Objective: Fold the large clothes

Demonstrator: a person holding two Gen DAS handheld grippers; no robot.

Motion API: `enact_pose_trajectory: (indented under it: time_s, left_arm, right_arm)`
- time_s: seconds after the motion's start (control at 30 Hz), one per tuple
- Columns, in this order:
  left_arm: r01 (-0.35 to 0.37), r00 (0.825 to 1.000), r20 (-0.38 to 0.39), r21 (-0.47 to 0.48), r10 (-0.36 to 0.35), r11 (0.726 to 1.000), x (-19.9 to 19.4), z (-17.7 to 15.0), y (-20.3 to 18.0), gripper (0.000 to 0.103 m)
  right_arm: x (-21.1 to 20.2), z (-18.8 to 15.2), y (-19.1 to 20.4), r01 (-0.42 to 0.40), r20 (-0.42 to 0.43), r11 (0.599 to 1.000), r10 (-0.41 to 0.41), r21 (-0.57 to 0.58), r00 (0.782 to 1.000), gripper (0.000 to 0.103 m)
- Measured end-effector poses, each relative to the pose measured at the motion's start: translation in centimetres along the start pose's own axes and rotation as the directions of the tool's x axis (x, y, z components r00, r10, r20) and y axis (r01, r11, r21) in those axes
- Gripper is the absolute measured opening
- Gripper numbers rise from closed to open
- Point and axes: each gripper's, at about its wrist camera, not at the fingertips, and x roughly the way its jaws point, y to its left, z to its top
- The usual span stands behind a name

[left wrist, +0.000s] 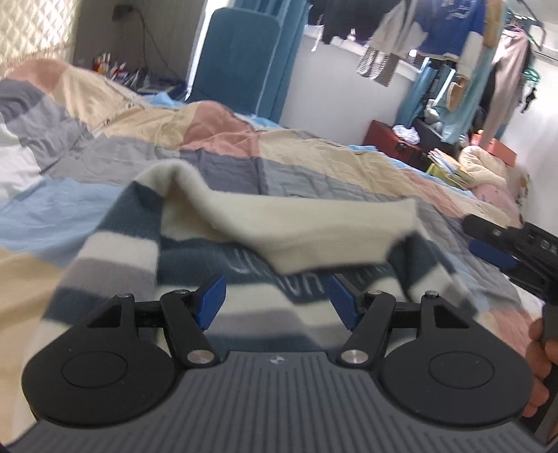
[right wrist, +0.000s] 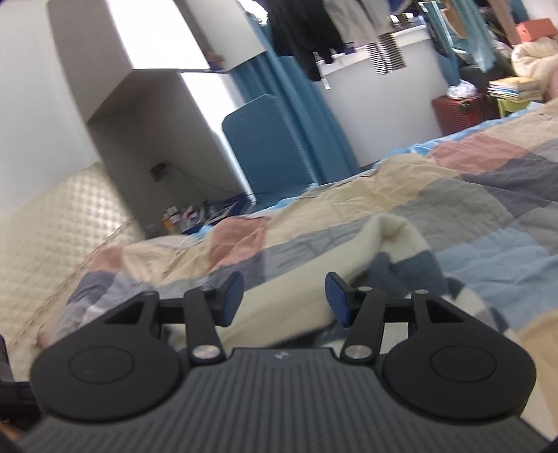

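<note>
A fleecy striped garment (left wrist: 195,237), cream, dark blue and grey, lies on the bed with a cream part folded over its top. My left gripper (left wrist: 277,296) is open and empty just above its near edge. My right gripper (right wrist: 284,296) is open and empty over the cream part of the garment (right wrist: 296,278). The right gripper also shows at the right edge of the left wrist view (left wrist: 488,240), beside the garment's right end.
The bed is covered by a patchwork quilt (left wrist: 314,153) in beige, pink, grey and light blue. A blue chair (left wrist: 237,55) stands beyond the bed. A red suitcase (left wrist: 394,143), books and hanging clothes (left wrist: 450,28) are at the far right. A quilted headboard (right wrist: 52,230) is at left.
</note>
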Motion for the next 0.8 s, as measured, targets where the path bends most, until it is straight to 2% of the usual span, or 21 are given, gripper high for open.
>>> enact_pose_trajectory:
  time_s: [0.2, 0.33, 0.47, 0.57, 0.63, 0.67, 0.8]
  left_arm:
    - [0.009, 1.000, 0.019, -0.005, -0.009, 1.000, -6.5, -2.7, -0.8, 0.071]
    - [0.020, 0.999, 0.035, -0.055, -0.018, 0.998, -8.7, -3.8, 0.2, 0.071]
    - [0.039, 0.999, 0.024, -0.116, -0.037, 0.992, -8.2, -3.7, 2.0, 0.071]
    - [0.020, 1.000, 0.006, -0.112, -0.019, 0.994, -6.7, -3.4, 3.2, 0.071]
    - [0.019, 0.999, -0.024, -0.140, -0.022, 0.990, -5.3, -3.4, 4.4, 0.071]
    - [0.027, 0.999, -0.034, -0.154, -0.032, 0.988, -4.7, -3.3, 4.8, 0.071]
    - [0.054, 0.996, -0.054, -0.216, -0.067, 0.975, -2.4, -3.1, 6.8, 0.071]
  right_arm:
    - [-2.2, -2.4, 2.7, -0.029, -0.063, 0.996, 0.024, -0.080, 0.998, 0.056]
    - [-0.7, -4.5, 4.3, -0.010, -0.135, 0.985, -0.014, -0.172, 0.991, 0.056]
    - [3.9, -6.1, 4.9, 0.024, -0.211, 0.980, -0.067, -0.200, 0.975, 0.054]
    - [8.5, -7.4, 4.6, 0.081, -0.263, 0.967, -0.146, -0.244, 0.954, 0.043]
    - [11.9, -8.1, 3.7, 0.108, -0.305, 0.966, -0.179, -0.235, 0.936, 0.040]
    - [13.2, -8.3, 3.5, 0.117, -0.308, 0.963, -0.190, -0.242, 0.932, 0.034]
    - [17.7, -7.5, 4.8, 0.161, -0.237, 0.917, -0.259, -0.365, 0.936, 0.033]
